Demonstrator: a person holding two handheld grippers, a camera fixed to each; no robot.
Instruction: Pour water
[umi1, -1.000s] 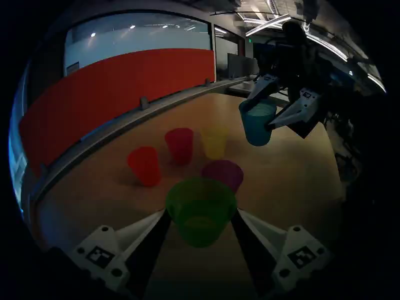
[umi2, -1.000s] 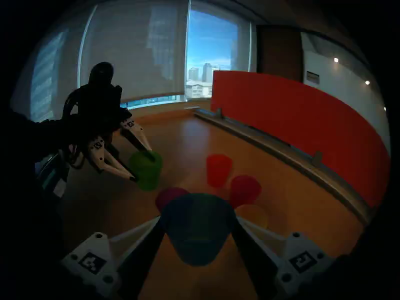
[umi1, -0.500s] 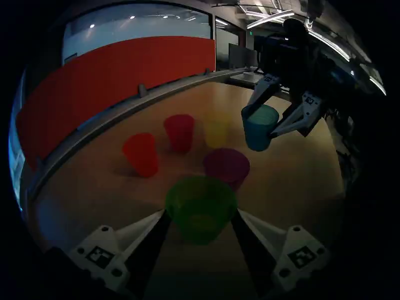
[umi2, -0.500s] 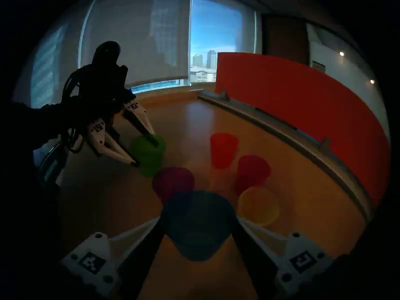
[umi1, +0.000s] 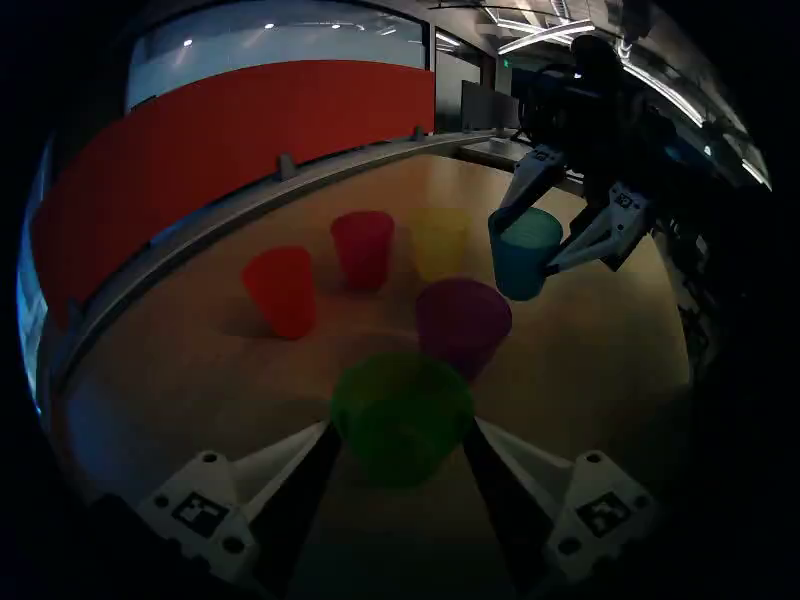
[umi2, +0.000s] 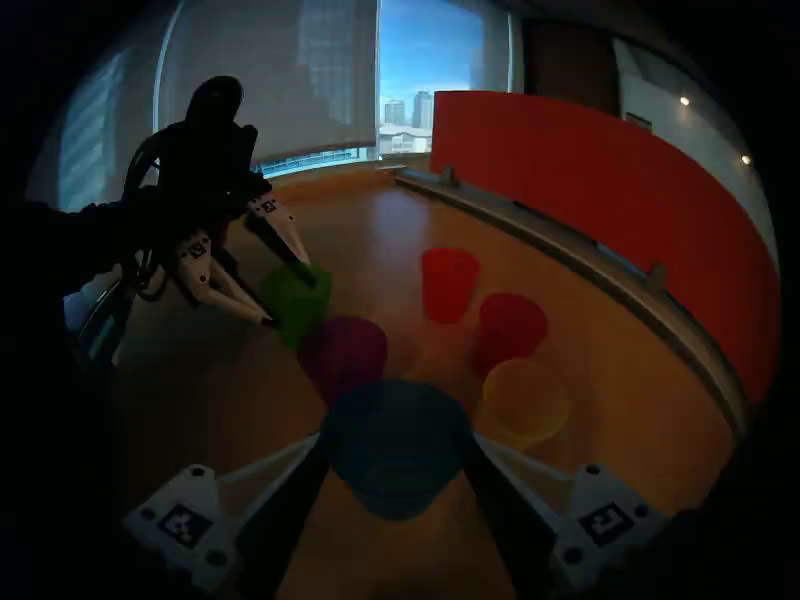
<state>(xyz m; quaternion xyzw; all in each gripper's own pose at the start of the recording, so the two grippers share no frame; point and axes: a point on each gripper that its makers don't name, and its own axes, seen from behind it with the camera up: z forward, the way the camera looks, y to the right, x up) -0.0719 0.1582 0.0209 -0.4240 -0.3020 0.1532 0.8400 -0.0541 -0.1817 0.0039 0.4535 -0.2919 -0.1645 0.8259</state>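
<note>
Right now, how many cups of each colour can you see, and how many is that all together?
Red cups: 2
Yellow cup: 1
Purple cup: 1
Green cup: 1
Blue cup: 1
Total: 6 cups
</note>
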